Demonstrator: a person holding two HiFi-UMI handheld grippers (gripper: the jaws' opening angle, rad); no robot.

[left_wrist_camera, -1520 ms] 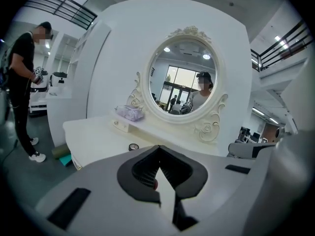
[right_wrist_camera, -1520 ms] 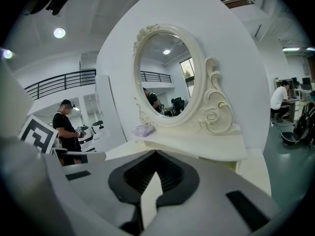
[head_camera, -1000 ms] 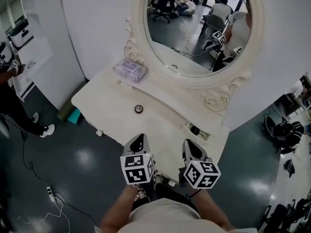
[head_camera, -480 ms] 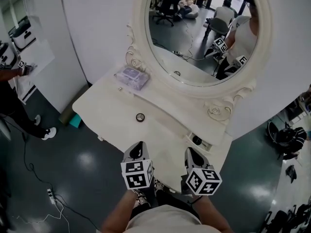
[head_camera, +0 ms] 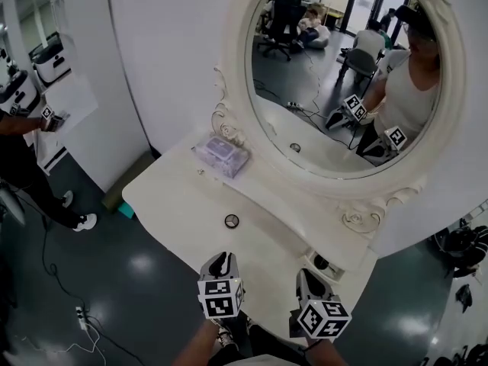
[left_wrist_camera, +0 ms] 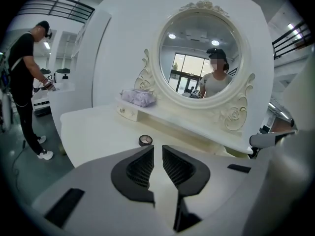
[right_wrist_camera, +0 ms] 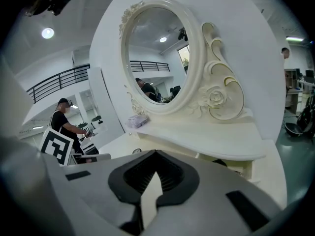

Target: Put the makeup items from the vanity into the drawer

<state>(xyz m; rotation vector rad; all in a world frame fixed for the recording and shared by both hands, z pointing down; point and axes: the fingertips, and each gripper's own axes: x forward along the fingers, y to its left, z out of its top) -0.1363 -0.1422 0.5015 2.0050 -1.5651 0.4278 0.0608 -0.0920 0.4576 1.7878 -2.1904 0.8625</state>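
A small round compact (head_camera: 232, 221) lies on the cream vanity top (head_camera: 175, 197), also ahead of the jaws in the left gripper view (left_wrist_camera: 145, 140). A lavender pouch (head_camera: 222, 156) rests on the raised shelf under the oval mirror. My left gripper (head_camera: 219, 260) hovers at the vanity's front edge, short of the compact; its jaws have just been opening and stand a narrow gap apart with nothing between them (left_wrist_camera: 157, 154). My right gripper (head_camera: 306, 275) is beside it, jaws shut and empty (right_wrist_camera: 156, 154). A little open drawer (head_camera: 326, 264) at the right holds a dark item.
The oval mirror (head_camera: 347, 82) rises behind the shelf and reflects me and both grippers. A person (head_camera: 23, 166) stands at a counter to the far left. Dark floor with a cable (head_camera: 53, 280) lies left of the vanity.
Both grippers have sunk lower in the head view, and the mirror now fills more of the picture. The compact and the pouch lie where they were.
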